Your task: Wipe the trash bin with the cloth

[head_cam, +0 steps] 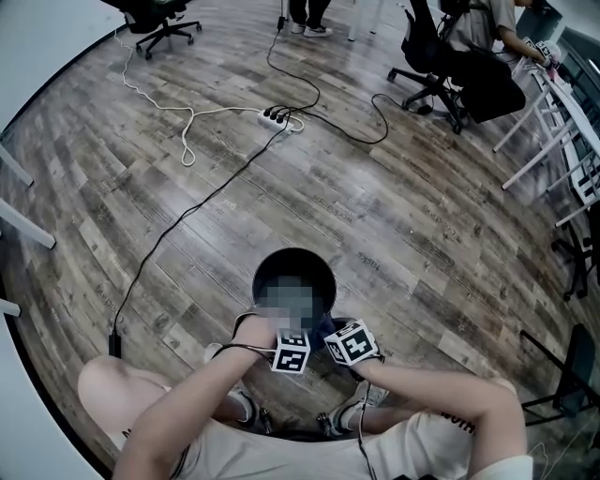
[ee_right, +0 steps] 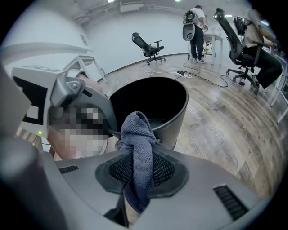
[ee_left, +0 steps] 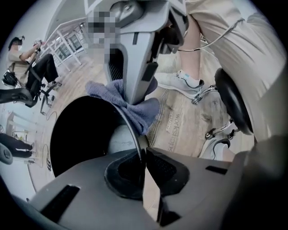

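A round black trash bin (head_cam: 281, 267) stands open on the wooden floor in front of the seated person's feet. My left gripper (ee_left: 143, 157) points straight down, shut on the bin's thin near rim (ee_left: 129, 123). My right gripper (ee_right: 137, 173) is shut on a blue-grey cloth (ee_right: 137, 143), which bunches upward between its pads just above the bin's rim (ee_right: 173, 96). In the left gripper view the cloth (ee_left: 135, 108) drapes against the rim below the right gripper's body. In the head view both marker cubes sit side by side at the bin's near edge.
A white power strip (head_cam: 277, 116) with black and white cables lies on the floor beyond the bin. Office chairs (head_cam: 159, 23) (head_cam: 431, 66) and a seated person (head_cam: 487, 56) are at the back. White table legs (head_cam: 553, 141) stand right. The wearer's shoe (ee_left: 180, 81) and chair base (ee_left: 229, 105) are close by.
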Demonstrator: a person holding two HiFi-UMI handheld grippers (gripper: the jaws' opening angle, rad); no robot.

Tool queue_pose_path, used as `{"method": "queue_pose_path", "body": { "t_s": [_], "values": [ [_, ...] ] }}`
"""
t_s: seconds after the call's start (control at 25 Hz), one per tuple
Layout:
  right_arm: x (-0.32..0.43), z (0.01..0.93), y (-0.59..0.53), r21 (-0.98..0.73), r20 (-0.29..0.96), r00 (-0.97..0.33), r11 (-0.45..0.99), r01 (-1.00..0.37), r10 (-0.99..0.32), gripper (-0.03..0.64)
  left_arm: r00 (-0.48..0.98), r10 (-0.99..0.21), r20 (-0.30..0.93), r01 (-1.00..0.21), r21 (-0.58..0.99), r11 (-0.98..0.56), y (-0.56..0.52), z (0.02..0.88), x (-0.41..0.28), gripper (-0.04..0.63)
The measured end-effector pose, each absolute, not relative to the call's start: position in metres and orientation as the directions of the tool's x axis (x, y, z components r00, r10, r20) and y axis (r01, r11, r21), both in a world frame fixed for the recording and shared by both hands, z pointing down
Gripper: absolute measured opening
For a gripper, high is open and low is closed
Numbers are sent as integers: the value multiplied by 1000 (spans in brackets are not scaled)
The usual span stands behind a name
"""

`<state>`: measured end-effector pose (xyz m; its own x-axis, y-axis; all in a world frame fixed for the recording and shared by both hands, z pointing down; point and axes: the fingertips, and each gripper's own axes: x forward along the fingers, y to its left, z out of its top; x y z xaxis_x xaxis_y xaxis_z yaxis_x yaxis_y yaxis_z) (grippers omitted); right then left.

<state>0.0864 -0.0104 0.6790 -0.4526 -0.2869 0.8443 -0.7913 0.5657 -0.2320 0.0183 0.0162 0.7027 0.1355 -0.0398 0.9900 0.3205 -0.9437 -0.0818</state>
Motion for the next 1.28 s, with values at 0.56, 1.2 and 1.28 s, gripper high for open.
{"method": "queue_pose_path", "body": {
  "t_s": [0.56, 1.2, 1.28],
  "values": [
    [98, 799, -23, -93, 885, -356, 635, -767, -301, 81, 173, -45, 984, 269, -91, -959, 16, 701, 30, 29],
    [102, 872, -25, -186, 898, -363, 536, -823, -247, 81, 152, -79, 985, 80, -92, -993, 10, 702, 40, 29],
    [105, 860, -23, -200, 901, -361, 508, -838, -240, 81, 175, -69, 982, 68, -82, -994, 12, 700, 43, 31]
  ]
}}
